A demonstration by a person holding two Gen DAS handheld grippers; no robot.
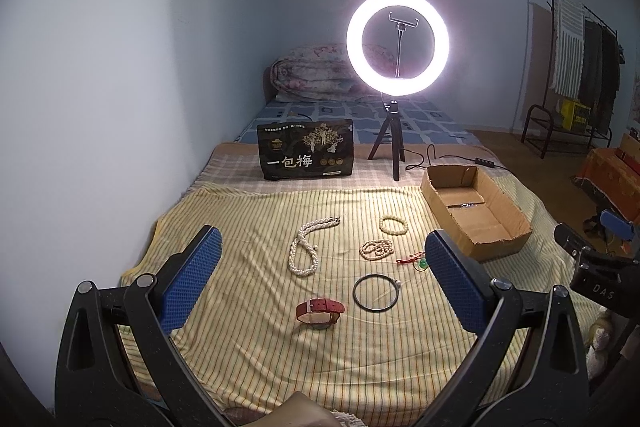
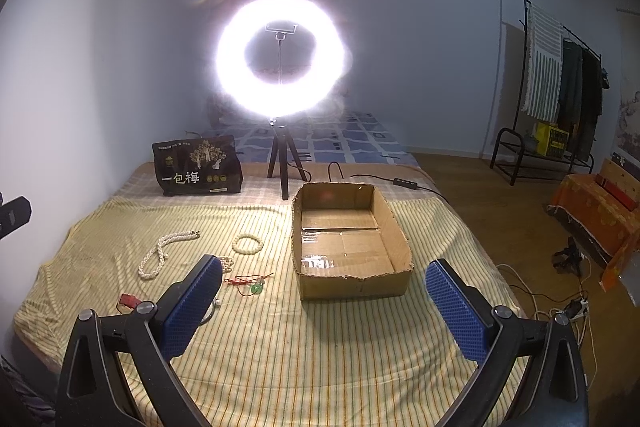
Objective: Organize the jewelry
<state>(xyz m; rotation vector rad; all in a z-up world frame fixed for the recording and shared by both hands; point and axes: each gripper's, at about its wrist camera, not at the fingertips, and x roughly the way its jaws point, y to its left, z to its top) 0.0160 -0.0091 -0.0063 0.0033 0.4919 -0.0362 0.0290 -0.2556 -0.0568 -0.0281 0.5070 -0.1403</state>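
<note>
Jewelry lies spread on a striped yellow cloth [image 1: 248, 307]: a white pearl necklace [image 1: 306, 251], a pale bead bracelet [image 1: 393, 225], a heap of beige beads [image 1: 377, 249], a red cord with a green pendant [image 1: 414, 261], a black bangle [image 1: 376, 293] and a red-strapped watch [image 1: 320, 311]. An open cardboard box [image 2: 352, 247] stands to the right, holding nothing that I can make out. My left gripper [image 1: 322, 259] hangs open above the jewelry. My right gripper [image 2: 324, 281] is open in front of the box, its left finger covering part of the bangle.
A lit ring light on a tripod [image 1: 397, 47] stands behind the cloth, its cable and switch [image 2: 404, 183] trailing right. A black snack bag [image 1: 306, 155] leans at the back left. The wall runs along the left. A clothes rack [image 2: 560, 87] and floor cables [image 2: 568, 303] are at right.
</note>
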